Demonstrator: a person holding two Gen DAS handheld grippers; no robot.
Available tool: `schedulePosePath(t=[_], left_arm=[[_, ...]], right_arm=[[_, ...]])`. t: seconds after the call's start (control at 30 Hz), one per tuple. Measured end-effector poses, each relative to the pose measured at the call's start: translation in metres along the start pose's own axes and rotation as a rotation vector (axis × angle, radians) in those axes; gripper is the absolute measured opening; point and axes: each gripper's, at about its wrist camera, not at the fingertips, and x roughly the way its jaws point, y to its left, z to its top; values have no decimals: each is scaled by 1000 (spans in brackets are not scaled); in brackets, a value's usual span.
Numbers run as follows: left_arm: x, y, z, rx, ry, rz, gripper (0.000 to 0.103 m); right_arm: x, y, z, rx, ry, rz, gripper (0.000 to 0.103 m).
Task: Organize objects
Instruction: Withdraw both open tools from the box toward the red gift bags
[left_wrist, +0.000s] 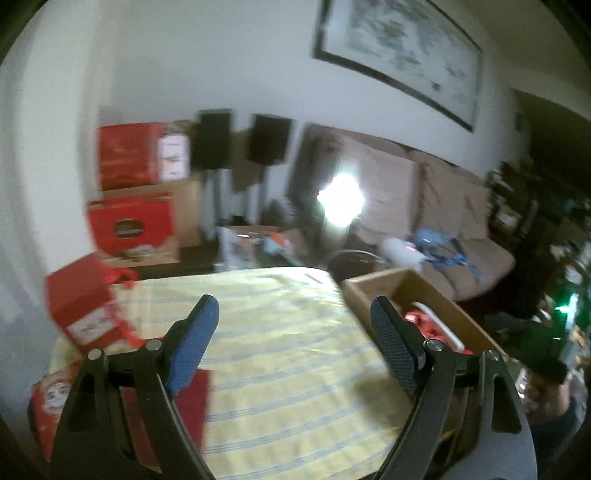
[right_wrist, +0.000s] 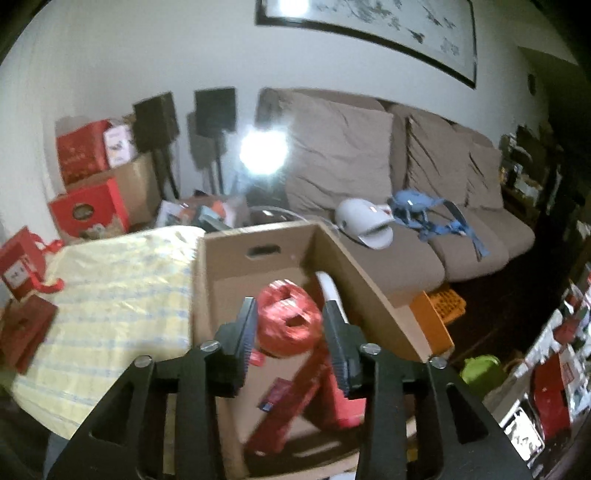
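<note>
My right gripper (right_wrist: 290, 302) hangs open over an open cardboard box (right_wrist: 258, 236). A red roll of ribbon (right_wrist: 288, 328) lies in the box just beyond the fingertips, and the pads do not press on it. Flat red packets (right_wrist: 291, 398) and a white handle (right_wrist: 330, 286) also lie inside. My left gripper (left_wrist: 293, 301) stands wide open above the yellow striped tablecloth (left_wrist: 288, 354) with nothing between its fingers. The same cardboard box (left_wrist: 373, 282) sits to its right. A red gift box (left_wrist: 79, 306) stands at the table's left edge, with a dark red box (left_wrist: 201, 391) nearer me.
Stacked red cartons (right_wrist: 86, 210) and two black speakers (right_wrist: 214, 109) stand at the back left. A beige sofa (right_wrist: 406, 155) holds a white helmet-like thing (right_wrist: 364, 221) and blue straps (right_wrist: 424, 210). An orange crate (right_wrist: 439, 306) and a green container (right_wrist: 482, 371) sit on the floor at the right.
</note>
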Motion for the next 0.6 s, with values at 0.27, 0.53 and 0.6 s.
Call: schedulePosePath(t=[0.27,0.53,0.6], left_arm=[[-46,115,-6,-119,-65,293,94],[-32,170,-61,-163,58,364,94],[-26,179,-73,-144,80,412,94]], right_arm=[[-3,70,21,-79,-13,138,47],[31,154,0,-45,158,389,49],[39,183,-14,-50,231,459,49]])
